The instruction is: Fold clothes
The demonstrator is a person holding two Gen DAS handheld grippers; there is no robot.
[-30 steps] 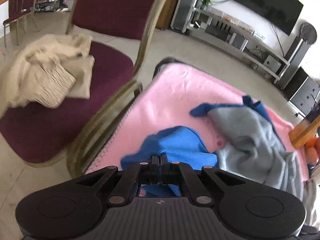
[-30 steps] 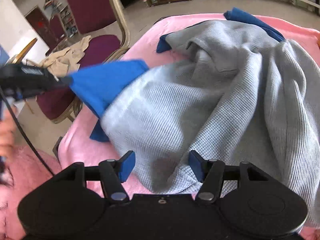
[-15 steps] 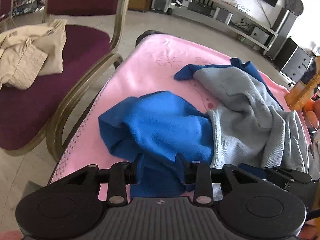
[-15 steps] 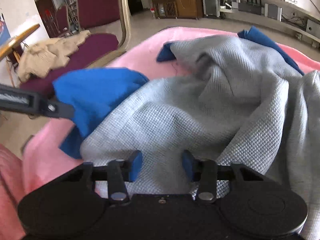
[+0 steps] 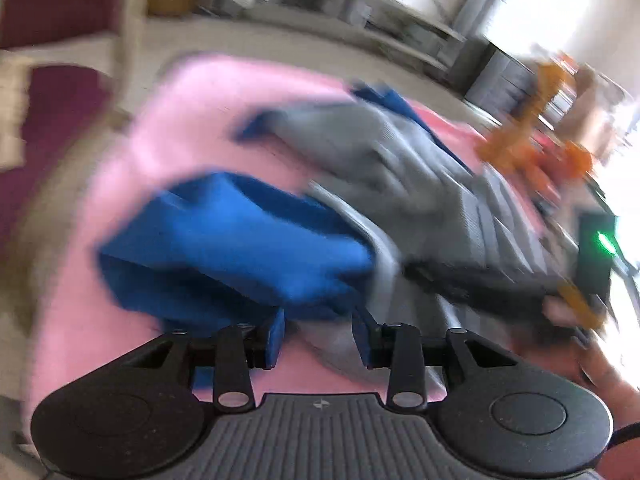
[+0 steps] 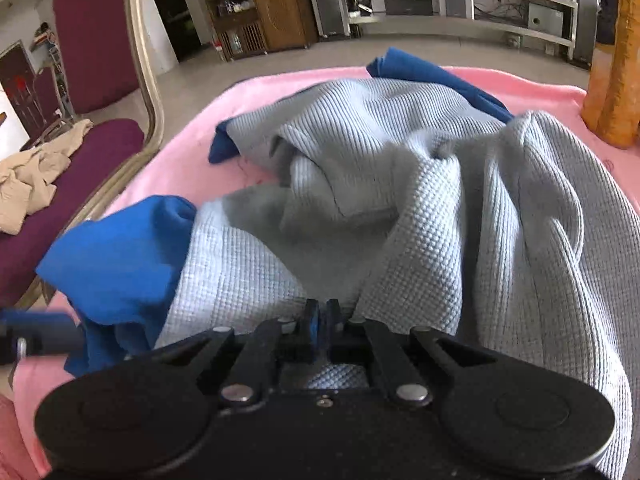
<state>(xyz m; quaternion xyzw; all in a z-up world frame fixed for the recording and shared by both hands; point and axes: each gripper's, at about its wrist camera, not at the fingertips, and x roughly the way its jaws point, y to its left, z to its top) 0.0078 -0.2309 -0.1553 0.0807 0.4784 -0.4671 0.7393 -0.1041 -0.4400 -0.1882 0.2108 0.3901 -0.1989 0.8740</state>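
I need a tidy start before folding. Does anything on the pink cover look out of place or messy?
Yes. The grey waffle-knit garment lies crumpled in a heap, not flat, with blue fabric bunched at its left and poking out behind. The right gripper is shut on the grey hem; the left gripper is opening beside the blue.

Blurry, left tool [image 5: 318, 338] jaws opening, prob. over blue cloth [image 5: 240, 240], grey top [image 5: 400, 176] beside
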